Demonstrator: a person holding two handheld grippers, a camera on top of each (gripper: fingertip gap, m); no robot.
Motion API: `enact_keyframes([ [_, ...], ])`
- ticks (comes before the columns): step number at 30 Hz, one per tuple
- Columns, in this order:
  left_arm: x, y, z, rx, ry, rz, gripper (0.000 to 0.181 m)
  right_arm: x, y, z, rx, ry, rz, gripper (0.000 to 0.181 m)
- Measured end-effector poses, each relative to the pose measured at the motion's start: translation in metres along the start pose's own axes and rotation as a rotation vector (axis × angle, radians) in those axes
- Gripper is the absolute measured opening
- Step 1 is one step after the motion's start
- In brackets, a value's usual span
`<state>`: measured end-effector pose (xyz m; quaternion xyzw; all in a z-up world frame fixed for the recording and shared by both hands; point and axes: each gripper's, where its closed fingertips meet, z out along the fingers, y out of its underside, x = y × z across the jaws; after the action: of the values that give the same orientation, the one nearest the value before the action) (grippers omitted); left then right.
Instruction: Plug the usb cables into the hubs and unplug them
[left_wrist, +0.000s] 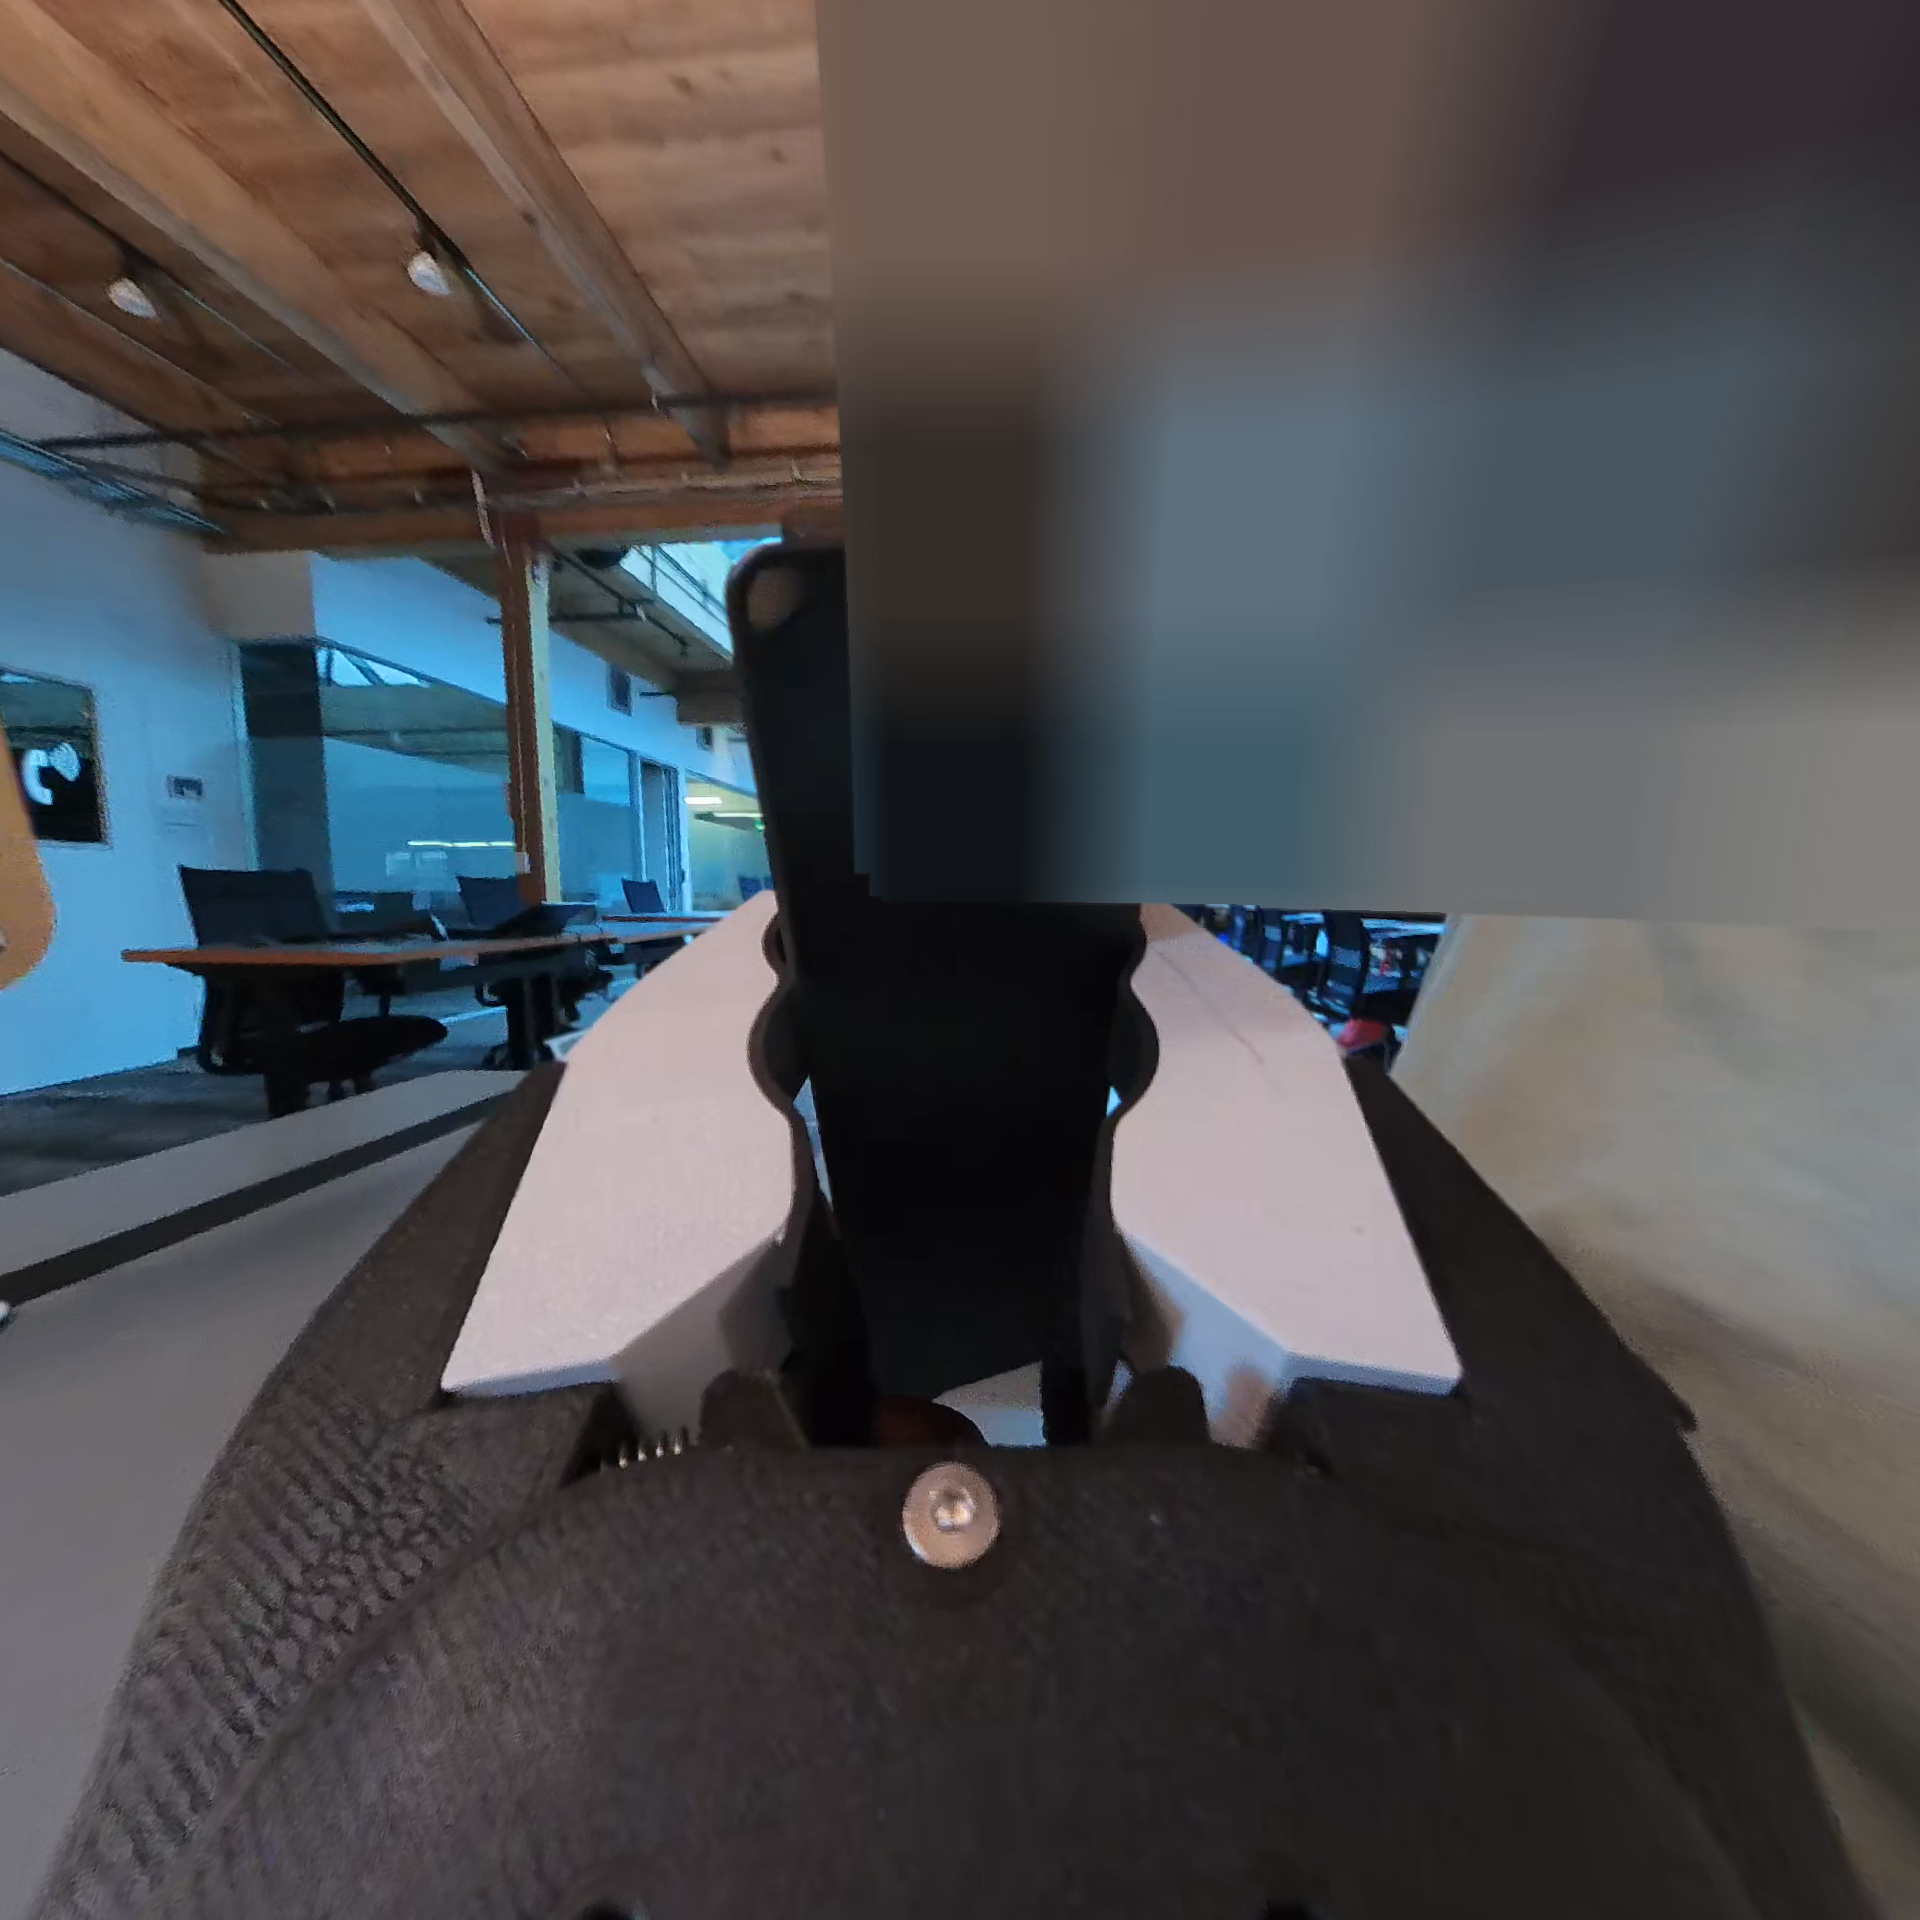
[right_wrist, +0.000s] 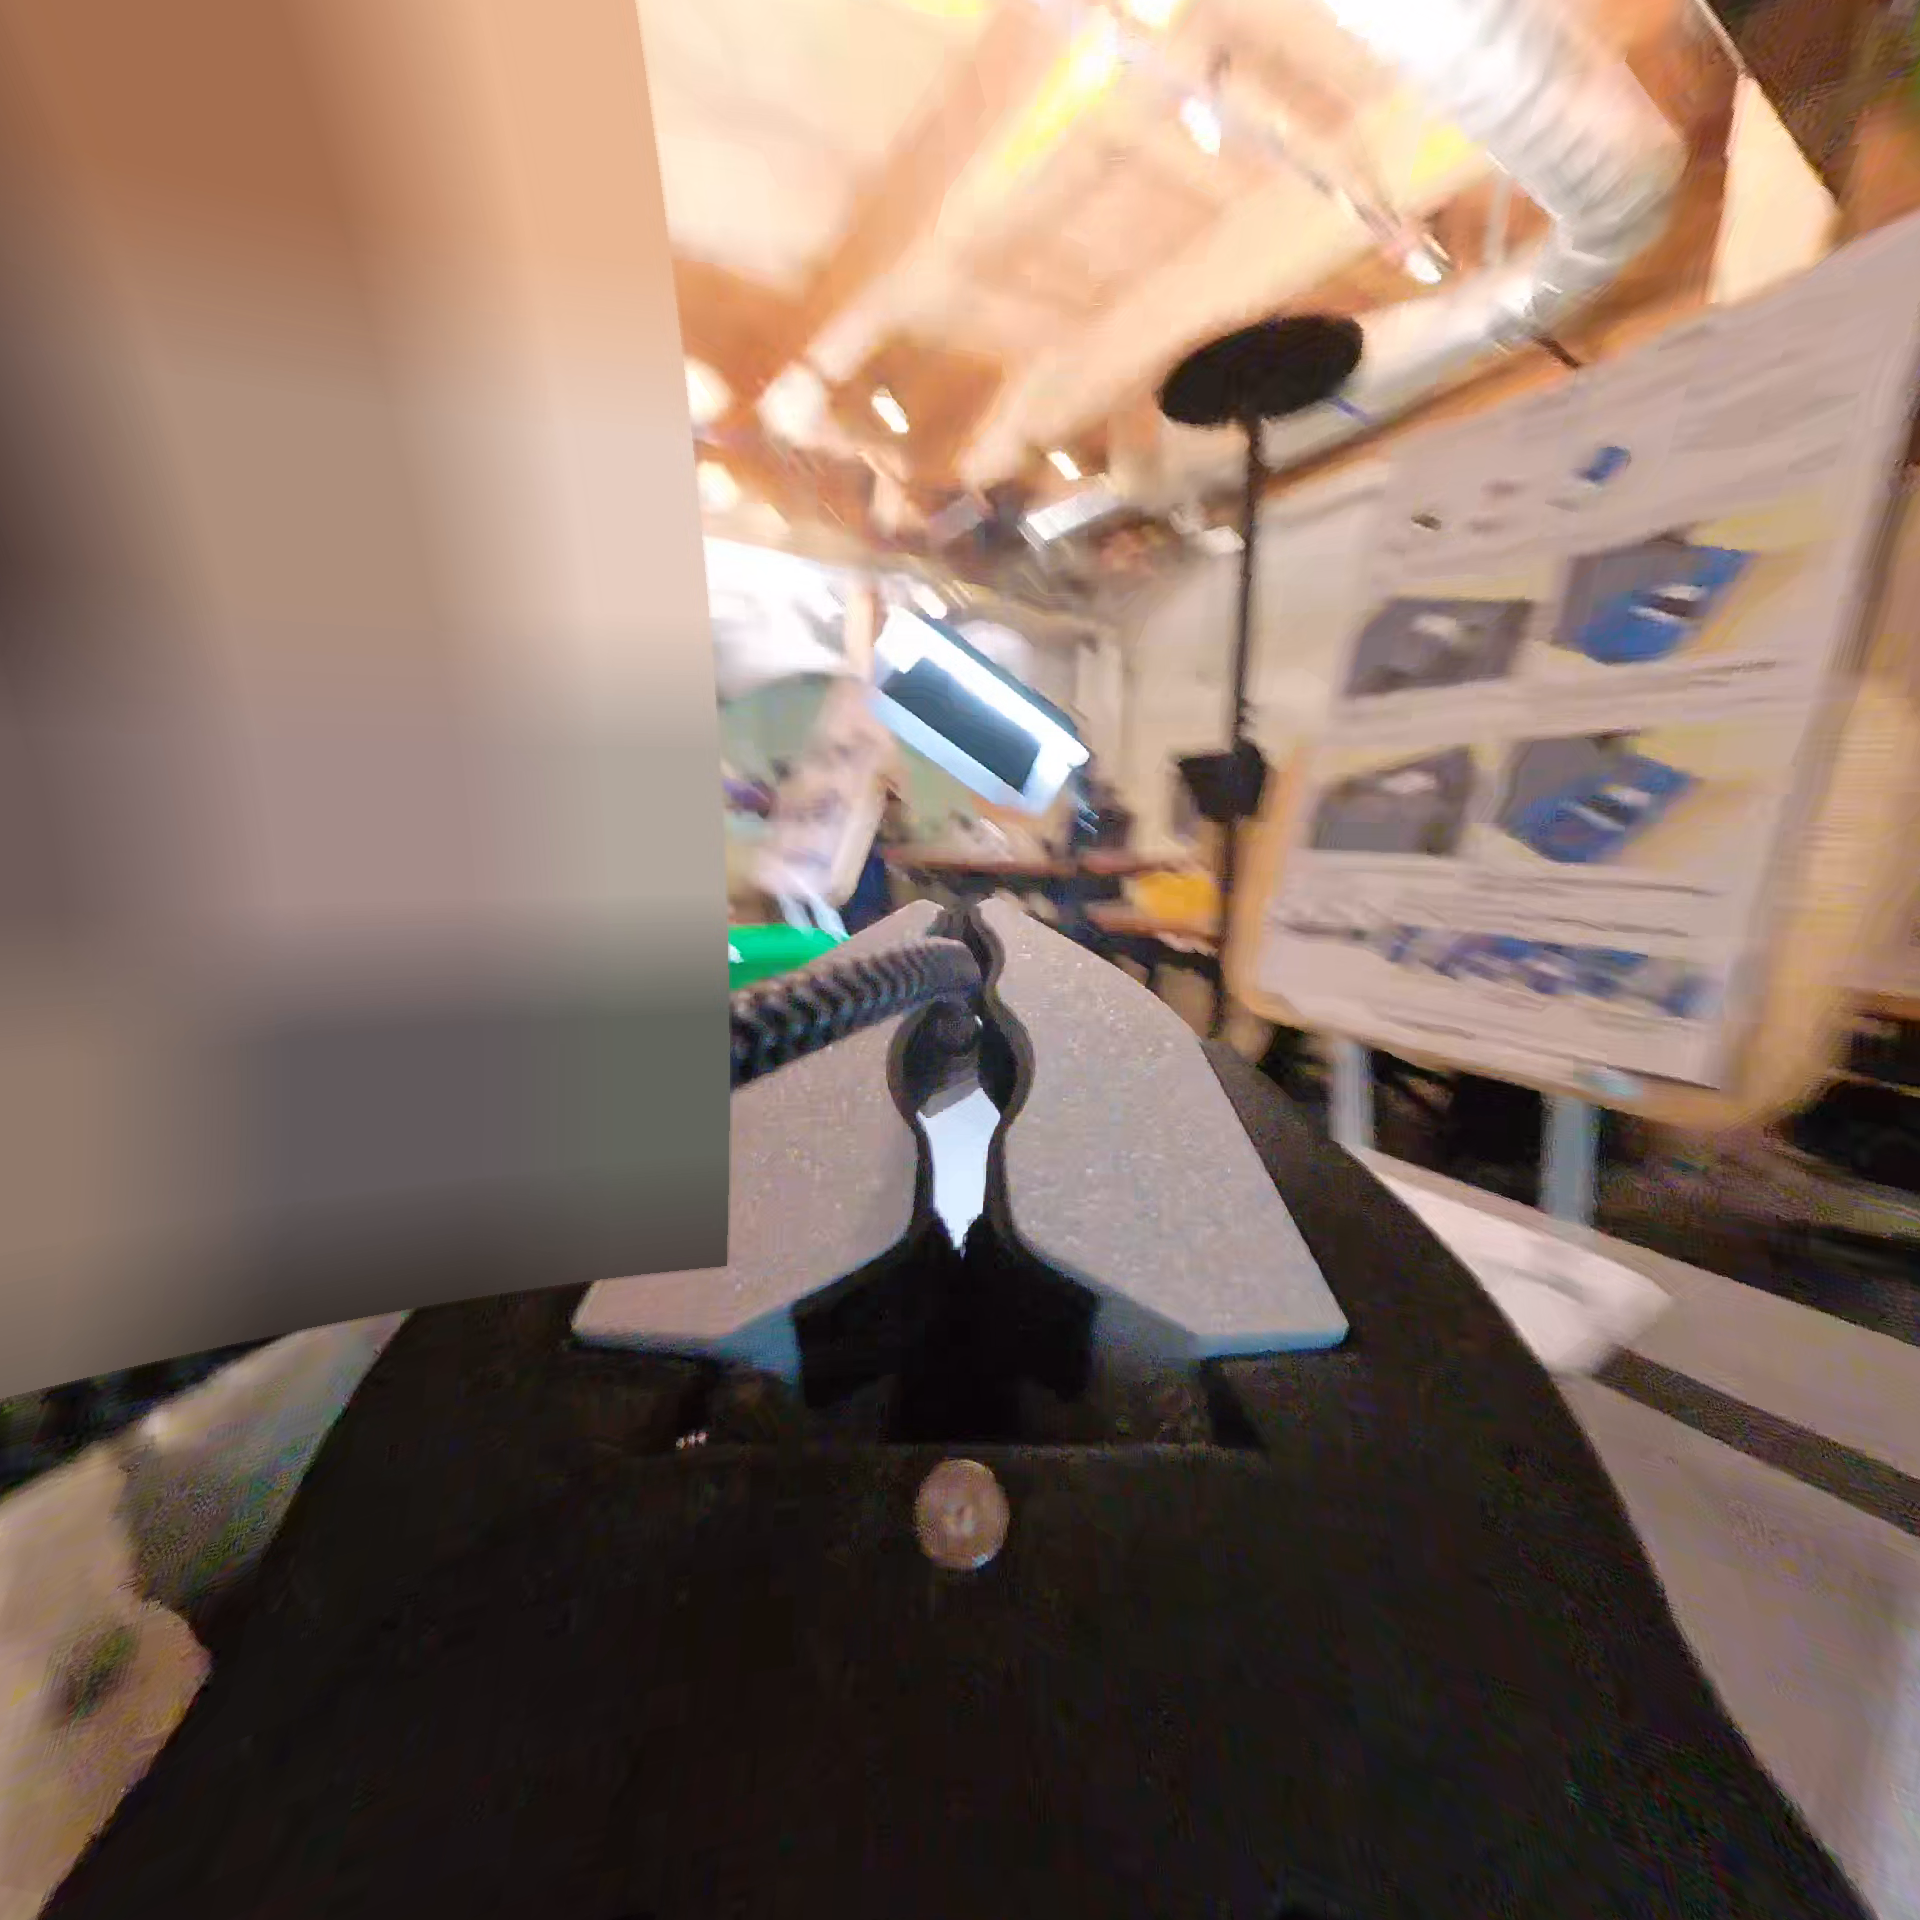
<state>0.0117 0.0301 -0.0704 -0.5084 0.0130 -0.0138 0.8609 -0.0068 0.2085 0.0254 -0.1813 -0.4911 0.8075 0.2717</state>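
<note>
In the left wrist view my left gripper (left_wrist: 956, 935) is raised and tilted up, shut on a flat black hub (left_wrist: 935, 1122). The hub stands between the two white fingers (left_wrist: 665, 1143) and sticks out past their tips, with a round hole at its top corner. In the right wrist view my right gripper (right_wrist: 971, 925) is also tilted up and shut on a black braided USB cable (right_wrist: 831, 997). The cable is pinched near the fingertips and runs off to the left behind a blurred patch. Its plug is hidden. The view is motion-blurred.
A grey table top with a black stripe (left_wrist: 208, 1205) lies low left. Office desks and chairs (left_wrist: 343, 966) stand behind. Pale cloth (left_wrist: 1662, 1299) fills the right. A poster board (right_wrist: 1558, 707) stands close on the right, with a black lamp stand (right_wrist: 1247, 582) beside it.
</note>
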Motion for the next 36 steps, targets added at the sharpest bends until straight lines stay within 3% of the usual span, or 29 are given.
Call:
enact_keyframes([
  [1,-0.002,-0.002,-0.001,0.004,-0.011,0.002,0.056,0.014,0.003,-0.012,-0.11,0.107,-0.116,0.002],
  [4,0.002,0.0,0.003,0.001,0.0,0.014,0.056,0.064,-0.004,-0.061,-0.378,0.47,-0.381,0.002],
  [7,0.007,0.004,0.007,-0.011,0.028,0.009,0.056,0.117,-0.017,-0.139,-0.718,0.919,-0.557,0.003],
  [9,0.008,0.006,0.009,-0.021,0.032,0.012,0.056,0.135,-0.032,-0.187,-0.88,1.16,-0.64,0.003],
  [16,0.008,0.007,0.009,-0.025,0.034,0.007,0.056,0.152,-0.079,-0.271,-1.138,1.596,-0.876,0.004],
  [19,0.01,0.009,0.01,-0.034,0.041,0.009,0.056,0.162,-0.07,-0.275,-1.238,1.584,-0.92,0.003],
  [25,0.008,0.01,0.011,-0.034,0.031,0.013,0.056,0.181,-0.012,-0.279,-1.431,1.481,-0.839,0.003],
  [31,0.009,0.012,0.011,-0.044,0.032,0.023,0.056,0.183,0.057,-0.289,-1.603,1.287,-0.454,0.009],
  [36,0.01,0.011,0.011,-0.044,0.033,0.027,0.056,0.177,0.092,-0.282,-1.551,1.119,-0.221,0.009],
])
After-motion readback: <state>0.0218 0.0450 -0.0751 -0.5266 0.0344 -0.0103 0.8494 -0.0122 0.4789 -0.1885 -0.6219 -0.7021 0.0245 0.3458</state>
